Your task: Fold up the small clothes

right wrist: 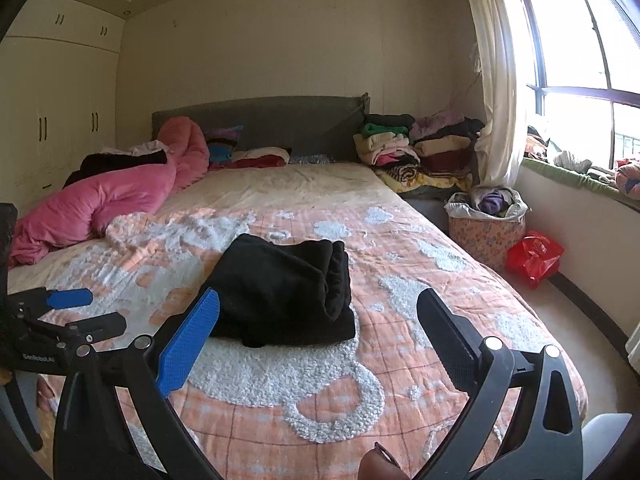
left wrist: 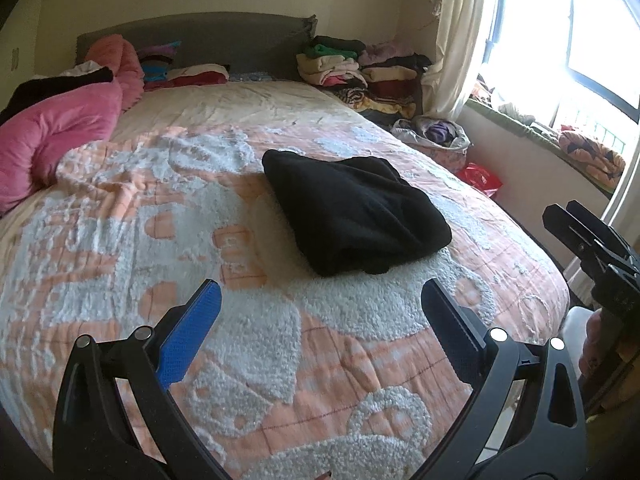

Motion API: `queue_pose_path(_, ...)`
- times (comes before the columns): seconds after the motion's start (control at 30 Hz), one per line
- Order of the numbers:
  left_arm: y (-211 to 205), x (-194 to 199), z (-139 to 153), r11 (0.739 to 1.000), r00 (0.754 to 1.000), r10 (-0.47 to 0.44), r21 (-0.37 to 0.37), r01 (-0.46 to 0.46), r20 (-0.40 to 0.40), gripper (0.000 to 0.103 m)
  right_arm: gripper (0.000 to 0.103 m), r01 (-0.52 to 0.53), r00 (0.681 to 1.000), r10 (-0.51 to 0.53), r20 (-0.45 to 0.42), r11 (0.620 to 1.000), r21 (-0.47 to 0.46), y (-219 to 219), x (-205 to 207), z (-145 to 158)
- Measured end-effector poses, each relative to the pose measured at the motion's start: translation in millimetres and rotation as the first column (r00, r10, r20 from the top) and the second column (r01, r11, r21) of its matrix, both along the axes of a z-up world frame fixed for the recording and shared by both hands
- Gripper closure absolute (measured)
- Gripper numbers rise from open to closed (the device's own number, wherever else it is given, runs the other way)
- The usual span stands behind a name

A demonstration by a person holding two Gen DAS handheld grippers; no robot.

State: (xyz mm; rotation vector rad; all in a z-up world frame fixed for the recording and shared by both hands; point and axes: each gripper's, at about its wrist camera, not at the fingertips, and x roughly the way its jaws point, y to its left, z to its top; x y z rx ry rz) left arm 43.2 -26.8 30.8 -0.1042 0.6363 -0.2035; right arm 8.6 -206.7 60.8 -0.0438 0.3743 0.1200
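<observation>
A folded black garment (left wrist: pixel 354 212) lies on the orange-and-white bedspread (left wrist: pixel 200 240), also in the right wrist view (right wrist: pixel 284 288). My left gripper (left wrist: pixel 320 312) is open and empty, held above the bed in front of the garment, not touching it. My right gripper (right wrist: pixel 318 322) is open and empty, just short of the garment's near edge. The right gripper shows at the right edge of the left wrist view (left wrist: pixel 560 216); the left gripper shows at the left edge of the right wrist view (right wrist: pixel 96 310).
A pink duvet (right wrist: pixel 108 204) lies at the bed's left. Stacks of folded clothes (right wrist: pixel 404 148) sit by the grey headboard (right wrist: pixel 260 120). A laundry basket (right wrist: pixel 486 236) and a red bag (right wrist: pixel 534 256) stand on the floor at right, below the window (right wrist: pixel 580 60).
</observation>
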Motion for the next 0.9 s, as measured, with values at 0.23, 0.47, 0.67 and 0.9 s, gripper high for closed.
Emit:
queue_pose_path(0.23, 5.2, -6.1, -0.2, 1.000, 1.000, 0.012, -0.017, -0.012, 0.014, 0.009, 0.004, 0.000, 1.000, 0.000, -0.013, 1.000, 0.008, 2.5, -13.0, -3.0)
queue_pose_path(0.47, 8.5, -3.9, -9.8, 0.999, 1.000, 0.030, -0.014, -0.030, -0.001, 0.009, 0.004, 0.012, 0.999, -0.012, -0.031, 1.000, -0.004, 8.2, -19.2, -18.3)
queue_pose_path(0.67, 12.5, -0.9, -16.8, 0.999, 0.998, 0.054, -0.004, -0.054, -0.016, 0.009, 0.004, 0.043, 0.998, -0.043, -0.055, 0.999, -0.004, 8.7, -13.5, -35.5)
queue_pose_path(0.9, 12.5, 5.4, -29.0, 0.999, 0.998, 0.053, 0.014, -0.053, -0.035, 0.009, 0.004, 0.054, 0.995, -0.055, -0.078, 0.998, -0.018, 11.8, -4.6, -52.7)
